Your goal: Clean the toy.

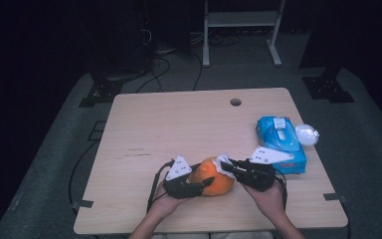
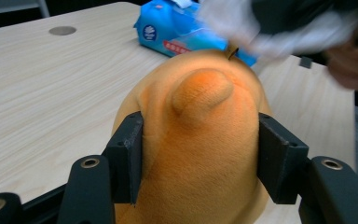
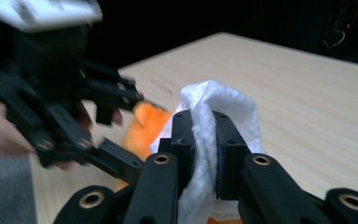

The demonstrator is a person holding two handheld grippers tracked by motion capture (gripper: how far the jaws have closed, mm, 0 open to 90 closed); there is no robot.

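Observation:
An orange plush toy (image 1: pixel 218 185) lies near the front edge of the wooden table (image 1: pixel 179 124). My left gripper (image 1: pixel 199 183) holds it from the left. In the left gripper view the two jaws press on both sides of the toy (image 2: pixel 200 154). My right gripper (image 1: pixel 226 166) comes in from the right, shut on a folded white wipe (image 1: pixel 222 160). The wipe (image 3: pixel 214 95) sticks up between the right gripper's jaws (image 3: pixel 204 121) and sits against the top of the toy (image 3: pixel 147 123). It shows blurred in the left gripper view as the wipe (image 2: pixel 270 28) above the toy.
A blue pack of wipes (image 1: pixel 278 139) lies at the table's right side, just behind my right hand. A white round object (image 1: pixel 307 134) sits by the right edge. A cable hole (image 1: pixel 236 102) is at the back. Bare wood stretches across the left and middle.

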